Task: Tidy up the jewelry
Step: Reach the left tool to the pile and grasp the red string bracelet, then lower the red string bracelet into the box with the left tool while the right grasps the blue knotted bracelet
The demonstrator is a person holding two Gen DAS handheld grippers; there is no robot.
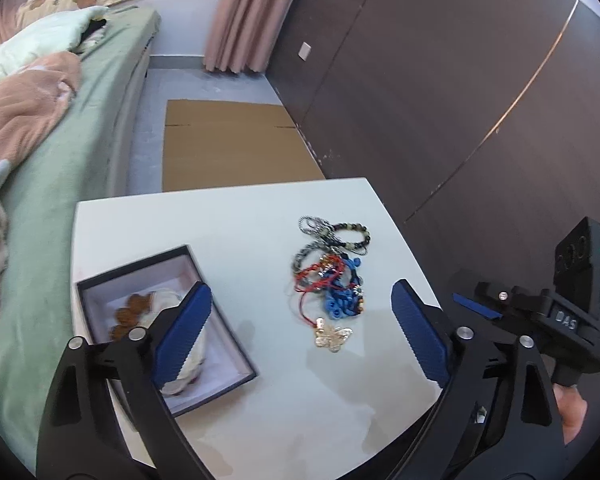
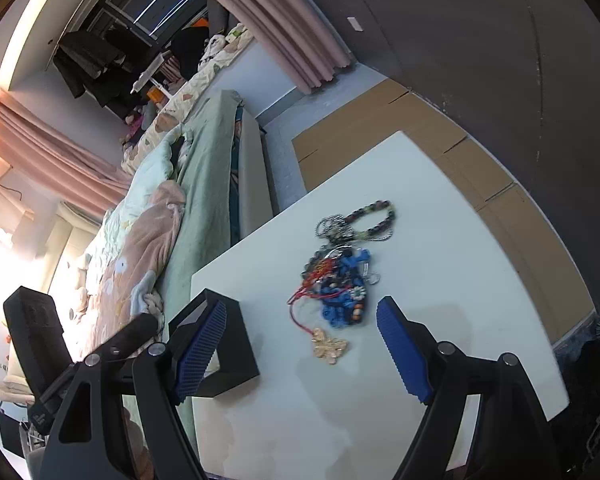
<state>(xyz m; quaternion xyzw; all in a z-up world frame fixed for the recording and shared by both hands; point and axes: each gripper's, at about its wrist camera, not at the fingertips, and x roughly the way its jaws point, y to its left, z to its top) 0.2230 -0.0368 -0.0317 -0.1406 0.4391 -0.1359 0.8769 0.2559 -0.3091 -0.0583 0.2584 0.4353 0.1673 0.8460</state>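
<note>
Left wrist view: the left gripper [image 1: 300, 332] hangs wide open and empty above the white tabletop [image 1: 236, 220]. The tangled pile of beaded bracelets and red and blue cords [image 1: 330, 272] sits mid-table, its gold butterfly pendant [image 1: 333, 337] nearest the camera. The dark open-top rectangular box with pale lining [image 1: 220, 344] sits just left of the pile, and already has some brown and white pieces in it.

Right wrist view: the right gripper [image 2: 300, 350] is spread open too, nothing held, lined up on the butterfly pendant [image 2: 331, 346]. I'd pinch that pendant or one loose cord at the edge, lift slowly, and let the other gripper pin the heap so it doesn't all drag along.
</note>
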